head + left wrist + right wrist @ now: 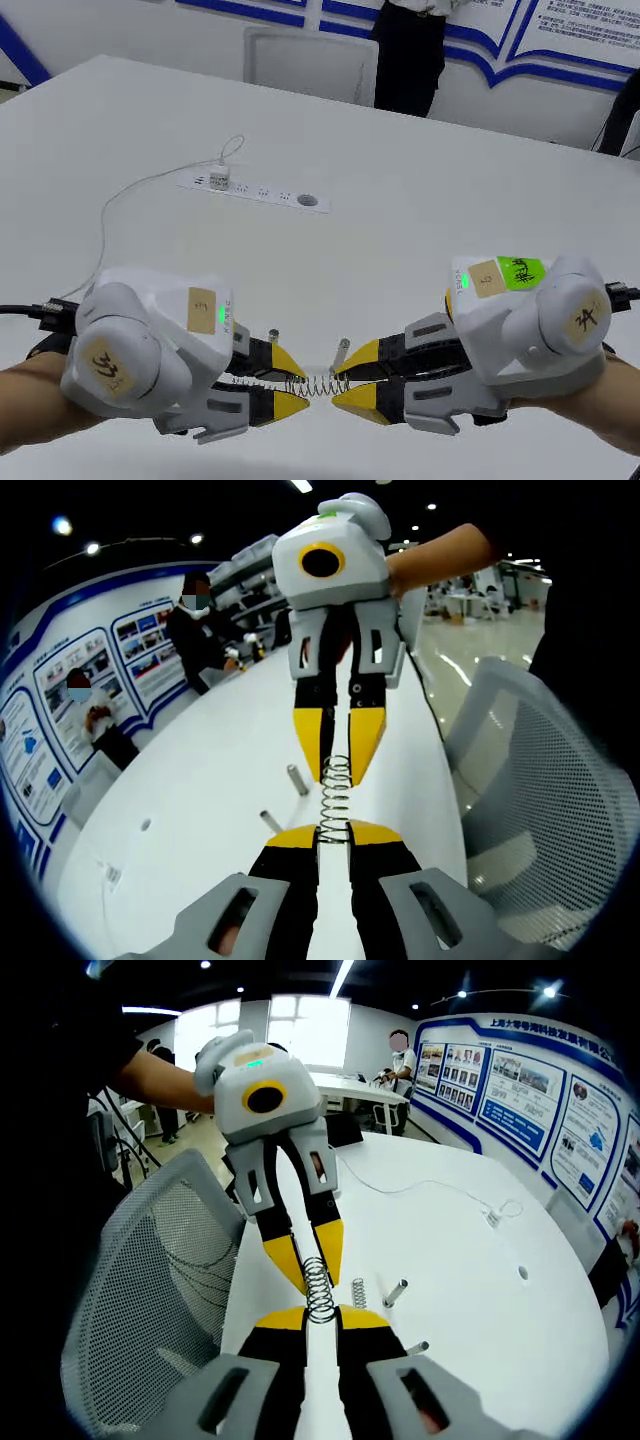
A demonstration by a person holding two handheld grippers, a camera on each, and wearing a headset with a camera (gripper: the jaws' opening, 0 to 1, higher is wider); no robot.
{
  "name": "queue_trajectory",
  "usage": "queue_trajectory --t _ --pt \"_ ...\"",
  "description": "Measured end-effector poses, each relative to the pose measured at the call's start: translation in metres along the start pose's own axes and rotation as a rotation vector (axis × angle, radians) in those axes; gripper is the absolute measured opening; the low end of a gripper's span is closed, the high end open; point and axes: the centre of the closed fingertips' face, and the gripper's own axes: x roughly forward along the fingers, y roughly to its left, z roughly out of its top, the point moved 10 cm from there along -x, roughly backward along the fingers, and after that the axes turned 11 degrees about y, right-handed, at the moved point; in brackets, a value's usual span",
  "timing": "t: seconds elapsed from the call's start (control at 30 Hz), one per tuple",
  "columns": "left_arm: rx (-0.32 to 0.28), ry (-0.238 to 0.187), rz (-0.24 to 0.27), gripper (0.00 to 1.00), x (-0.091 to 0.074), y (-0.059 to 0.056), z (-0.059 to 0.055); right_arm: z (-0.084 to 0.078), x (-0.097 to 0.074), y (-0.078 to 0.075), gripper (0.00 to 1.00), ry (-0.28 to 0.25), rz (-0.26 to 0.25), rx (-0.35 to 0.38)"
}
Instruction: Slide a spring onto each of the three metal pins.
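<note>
Down at the near edge of the worktop [450, 180], my left gripper [288, 383] is pinched narrow on one end of a spring [315, 383] that lies roughly level. Moving right, my right gripper [348, 380] faces it tip to tip, closed down on the other end. My guess is I'm passing the spring across or lining it up for a pin, which would explain why the two sit this close together. Just behind the tips stand a first pin [272, 336] beside the left gripper and a second pin [342, 350] beside the right one.

Count-wise: two grippers, two bare pins, one spring in hand, plus a short spring [358, 1293] standing upright near the pins in the right gripper view. Can't tell if that one's on a third pin. One power strip [255, 188] sits well back, toward the middle of the worktop.
</note>
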Motion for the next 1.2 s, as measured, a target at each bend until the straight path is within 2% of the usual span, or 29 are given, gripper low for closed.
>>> queue_trajectory --t 0.5,0.67,0.9,1.0,1.2 --pt "0.007 0.003 0.008 0.1 0.001 -0.001 0.004 0.009 -0.005 0.001 0.11 -0.083 0.022 0.034" --pt "-0.02 -0.011 0.016 0.1 -0.002 0.0 0.004 0.012 -0.006 0.0 0.11 -0.119 0.024 0.062" --pt "-0.027 -0.007 0.008 0.1 0.0 -0.002 0.004 0.017 -0.005 0.001 0.11 -0.134 0.032 0.058" --pt "-0.032 -0.012 0.007 0.1 0.002 -0.002 0.005 0.021 -0.005 0.001 0.11 -0.166 0.036 0.085" --pt "-0.049 -0.022 0.008 0.1 0.002 -0.001 0.007 0.024 -0.006 0.001 0.1 -0.173 0.027 0.095"
